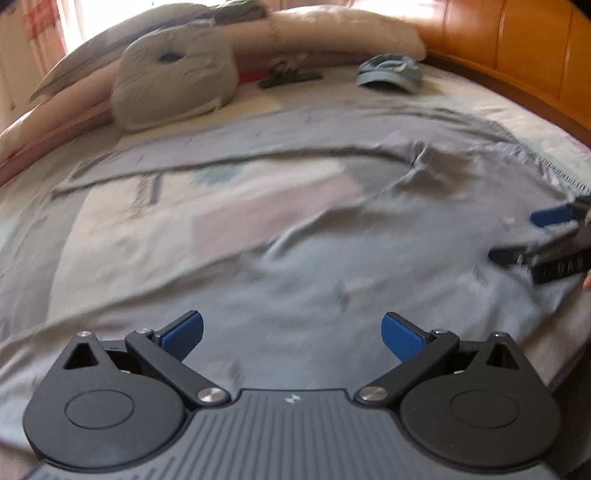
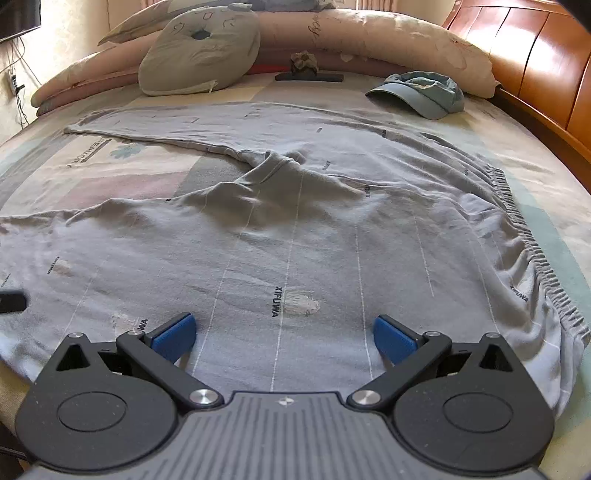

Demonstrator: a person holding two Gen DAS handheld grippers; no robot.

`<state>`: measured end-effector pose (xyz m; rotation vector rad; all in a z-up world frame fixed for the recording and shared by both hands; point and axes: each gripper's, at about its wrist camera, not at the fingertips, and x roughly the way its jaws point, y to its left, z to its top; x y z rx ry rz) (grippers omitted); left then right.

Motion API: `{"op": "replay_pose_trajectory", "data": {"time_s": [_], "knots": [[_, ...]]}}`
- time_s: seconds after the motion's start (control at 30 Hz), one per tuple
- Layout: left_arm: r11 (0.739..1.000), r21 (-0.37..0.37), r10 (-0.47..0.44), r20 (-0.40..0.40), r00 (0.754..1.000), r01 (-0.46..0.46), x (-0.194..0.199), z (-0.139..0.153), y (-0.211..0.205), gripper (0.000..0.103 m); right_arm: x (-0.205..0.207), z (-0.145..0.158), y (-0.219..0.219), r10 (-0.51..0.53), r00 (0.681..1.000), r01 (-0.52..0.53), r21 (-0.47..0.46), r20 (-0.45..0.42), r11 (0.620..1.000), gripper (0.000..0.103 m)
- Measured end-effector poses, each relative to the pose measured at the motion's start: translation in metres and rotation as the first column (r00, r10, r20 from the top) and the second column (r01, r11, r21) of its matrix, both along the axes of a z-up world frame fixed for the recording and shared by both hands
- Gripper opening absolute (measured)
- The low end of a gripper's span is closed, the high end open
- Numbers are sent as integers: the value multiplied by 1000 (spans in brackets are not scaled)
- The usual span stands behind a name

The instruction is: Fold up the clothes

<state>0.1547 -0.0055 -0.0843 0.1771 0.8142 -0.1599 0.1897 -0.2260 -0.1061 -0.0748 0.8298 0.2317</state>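
A pair of grey cotton trousers with thin white pinstripes and small printed lettering [image 2: 288, 236] is spread flat across the patterned bedsheet [image 2: 122, 184], the elastic gathered waistband [image 2: 517, 229] lying toward the side of the orange wooden headboard [image 2: 535, 74]. One leg is stretched out on the far side of the trousers, the other is spread nearer the cameras, and a rumpled fold is seen at the crotch between them. The left tongs [image 1: 291, 334] are held with blue pads wide apart just above the grey fabric, nothing between them. The right tongs [image 2: 284, 334] are likewise spread apart over the fabric, beside the waistband, gripping nothing. Beyond the trousers, a blue peaked cap [image 2: 421, 92] and a grey round cushion [image 2: 199, 51] are seen against a rolled pink quilt [image 2: 369, 33].
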Motion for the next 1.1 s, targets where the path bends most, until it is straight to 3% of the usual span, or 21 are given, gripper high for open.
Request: {"op": "replay_pose_trajectory", "data": {"time_s": [0.13, 0.2, 0.33, 0.53, 0.67, 0.83, 0.97, 1.03, 1.1], "knots": [[998, -26, -63, 3, 998, 63, 10, -8, -19, 102, -2, 0, -1, 2, 1000, -2, 1, 1, 1000, 103], [999, -29, -46, -13, 999, 46, 12, -14, -19, 102, -2, 0, -1, 4, 1000, -4, 2, 3, 1000, 103], [989, -126, 72, -53, 996, -78, 5, -19, 10, 102, -4, -1, -3, 10, 1000, -10, 7, 13, 1000, 103], [974, -110, 193, -69, 979, -200, -3, -15, 47, 102, -5, -1, -4, 14, 1000, -14, 9, 20, 1000, 103], [961, -152, 220, -84, 972, -230, 8, -4, 48, 102, -6, -1, -4, 14, 1000, -14, 8, 26, 1000, 103], [977, -205, 63, -20, 998, -66, 23, 6, 12, 102, -6, -1, -4, 14, 999, -14, 8, 33, 1000, 103], [969, -245, -36, -6, 999, 33, 40, -5, -12, 102, -7, -2, -4, 15, 999, -16, 8, 37, 1000, 103], [965, -260, -12, -9, 1000, 10, 46, -14, -10, 102, -8, -1, -4, 18, 999, -18, 7, 37, 1000, 103], [969, -234, 84, 1, 996, -81, 52, -20, 0, 102, -9, -1, -5, 22, 999, -22, 8, 37, 1000, 103]]}}
